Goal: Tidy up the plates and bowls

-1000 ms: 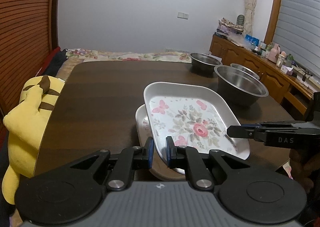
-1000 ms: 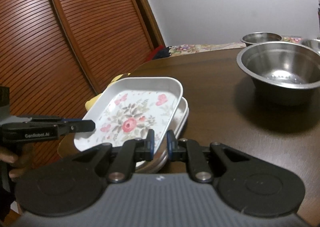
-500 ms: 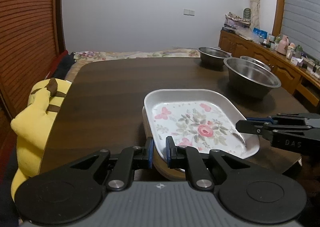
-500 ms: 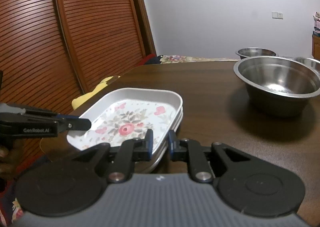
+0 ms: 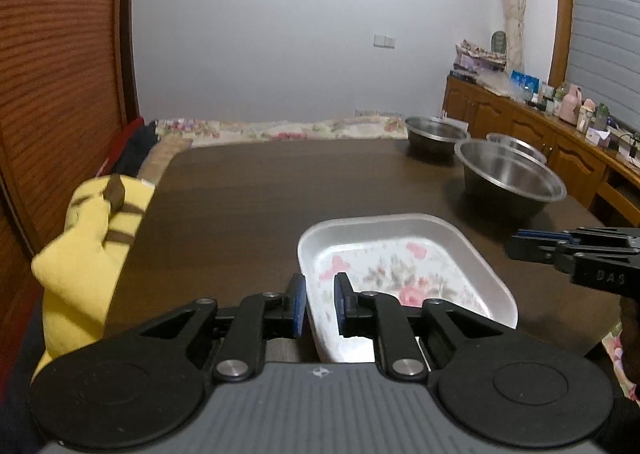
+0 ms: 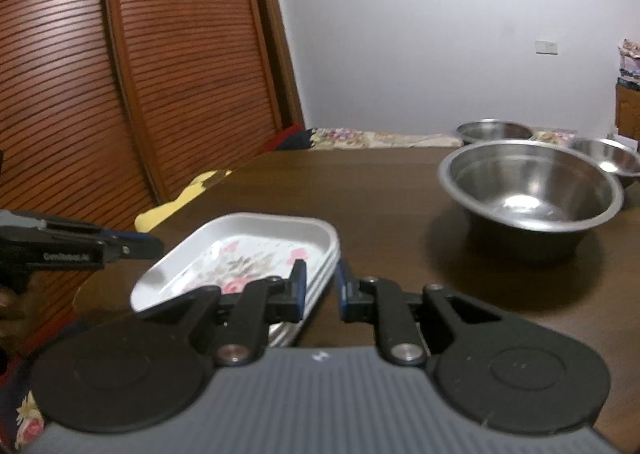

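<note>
1. With the floral plates already sitting one on another near the front edge of the dark wooden counter [image 5: 280,182], the plate stacking looks finished and the step in hand appears to be letting go of the pile.
2. The floral plate [image 5: 404,266] on top is white and rectangular with pink roses and butterflies; in the right wrist view the same stack [image 6: 244,250] shows several rims layered beneath it.
3. The left tongs [image 5: 320,304] straddle the near left corner of the top plate, with a slight gap visible on each side of the rim, so they seem parted a little and gripping nothing (the blur makes contact hard to rule out).
4. The right tongs [image 6: 320,290] stand at the stack's right edge, likewise only slightly parted; the rims sit just inside the left finger, and I cannot tell whether it touches them.
5. Three stainless steel bowls stand apart at the far right: a large steel bowl [image 6: 528,186], a far steel bowl [image 6: 494,131], and a small steel bowl [image 6: 608,160].
6. A yellow plush toy [image 5: 86,250] lies off the counter's left side.
7. My judgement: the next move calls for drawing both tongs back without nudging the stack, then reaching for a bowl to nest the bowls together.
</note>
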Action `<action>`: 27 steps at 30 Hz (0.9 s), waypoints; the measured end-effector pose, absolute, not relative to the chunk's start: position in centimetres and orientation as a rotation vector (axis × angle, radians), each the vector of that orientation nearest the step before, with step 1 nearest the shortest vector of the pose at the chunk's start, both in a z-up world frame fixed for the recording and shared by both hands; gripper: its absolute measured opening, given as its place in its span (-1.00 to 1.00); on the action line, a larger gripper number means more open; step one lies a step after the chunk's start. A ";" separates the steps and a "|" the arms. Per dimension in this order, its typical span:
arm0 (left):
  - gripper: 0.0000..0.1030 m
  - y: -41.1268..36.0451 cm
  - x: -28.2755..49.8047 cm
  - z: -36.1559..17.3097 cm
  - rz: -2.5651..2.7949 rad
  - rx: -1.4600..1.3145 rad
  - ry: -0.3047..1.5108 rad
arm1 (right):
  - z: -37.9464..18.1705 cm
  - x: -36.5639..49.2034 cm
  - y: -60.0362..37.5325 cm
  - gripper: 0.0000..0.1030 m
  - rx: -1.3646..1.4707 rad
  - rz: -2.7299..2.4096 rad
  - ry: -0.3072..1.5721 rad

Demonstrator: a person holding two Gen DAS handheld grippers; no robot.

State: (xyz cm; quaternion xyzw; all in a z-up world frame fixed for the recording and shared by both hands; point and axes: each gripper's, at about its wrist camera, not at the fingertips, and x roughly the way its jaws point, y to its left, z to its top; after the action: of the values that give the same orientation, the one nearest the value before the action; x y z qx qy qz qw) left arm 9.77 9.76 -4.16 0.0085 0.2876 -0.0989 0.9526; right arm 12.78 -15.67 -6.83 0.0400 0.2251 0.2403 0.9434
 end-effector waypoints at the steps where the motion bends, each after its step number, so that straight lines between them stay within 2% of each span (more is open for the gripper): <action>1: -0.64 9.6 10.0 -3.9 -0.202 0.019 0.580 | -6.6 12.9 -16.2 -0.66 0.083 0.483 0.453; 7: -0.58 7.8 12.3 -2.4 -0.222 0.023 0.556 | -4.9 13.5 -20.5 -0.66 0.089 0.421 0.398; 13: -0.31 3.5 15.0 -1.6 -0.260 0.027 0.534 | -3.8 14.8 -24.5 -0.66 0.062 0.355 0.351; 14: -0.28 2.5 15.4 -1.6 -0.270 0.035 0.527 | -3.7 15.2 -25.1 -0.62 0.053 0.340 0.350; 17: -0.16 0.0 16.5 -1.6 -0.314 0.032 0.527 | -3.7 15.8 -26.7 -0.33 0.042 0.311 0.341; 18: -0.13 -0.7 16.9 -1.7 -0.326 0.033 0.529 | -3.7 16.1 -27.1 -0.12 0.038 0.304 0.337; 19: -0.12 -1.5 17.2 -1.8 -0.335 0.039 0.532 | -3.7 16.3 -27.4 0.00 0.033 0.299 0.335; 22: -0.09 -3.8 18.4 -1.8 -0.356 0.058 0.535 | -4.1 17.6 -28.3 0.04 0.029 0.287 0.340; 27: 0.10 -6.2 20.0 -1.9 -0.374 0.056 0.532 | -5.0 19.9 -29.2 0.04 0.042 0.281 0.350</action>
State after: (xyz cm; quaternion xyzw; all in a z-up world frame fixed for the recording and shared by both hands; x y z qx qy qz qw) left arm 19.95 -6.19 -1.92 0.0274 0.2615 -0.1837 0.9472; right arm 19.89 -29.16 -5.00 0.0208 0.1736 0.1395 0.9747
